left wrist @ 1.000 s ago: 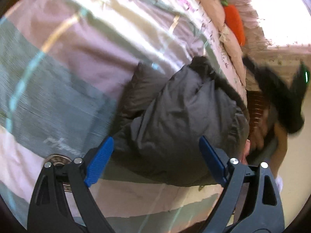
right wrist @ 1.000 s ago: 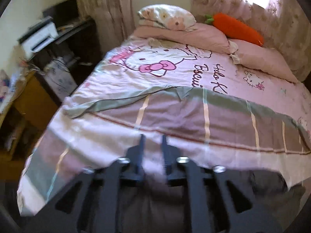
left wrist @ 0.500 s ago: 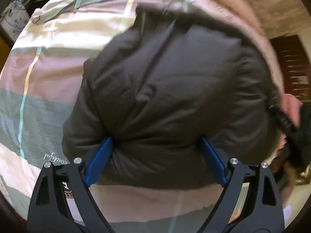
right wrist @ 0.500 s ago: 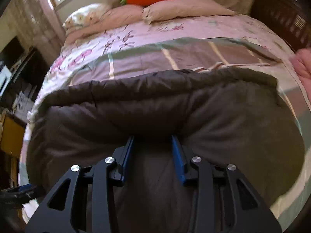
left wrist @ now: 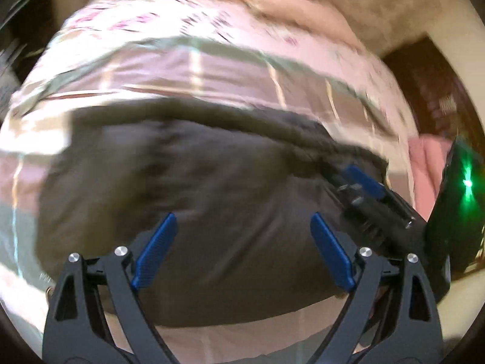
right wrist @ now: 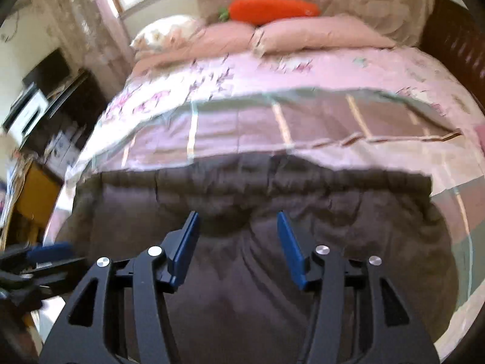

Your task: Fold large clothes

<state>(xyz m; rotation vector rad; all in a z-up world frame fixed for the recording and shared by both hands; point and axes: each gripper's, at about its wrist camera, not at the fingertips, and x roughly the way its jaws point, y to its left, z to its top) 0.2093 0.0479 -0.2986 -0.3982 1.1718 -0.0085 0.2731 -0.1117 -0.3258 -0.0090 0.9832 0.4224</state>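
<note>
A dark grey puffy jacket (left wrist: 188,188) lies folded on the bed's striped quilt (left wrist: 212,69); it also fills the lower half of the right wrist view (right wrist: 272,257). My left gripper (left wrist: 242,242) is open and empty, hovering over the jacket's near part. My right gripper (right wrist: 236,239) is open and empty, just above the jacket's middle, near a dent in the fabric. The right gripper also shows in the left wrist view (left wrist: 363,182), over the jacket's right edge. The left gripper shows blurred at the left edge of the right wrist view (right wrist: 45,251).
Pink pillows (right wrist: 303,33) and an orange carrot plush (right wrist: 272,9) lie at the head of the bed. A dark wooden bed frame (right wrist: 454,39) is at the right. A desk with a printer (right wrist: 33,109) stands left of the bed. Curtains hang behind.
My right gripper has opened and let go of the jacket, which now lies flatter on the quilt. My left gripper has pulled back a little from the jacket and stays open.
</note>
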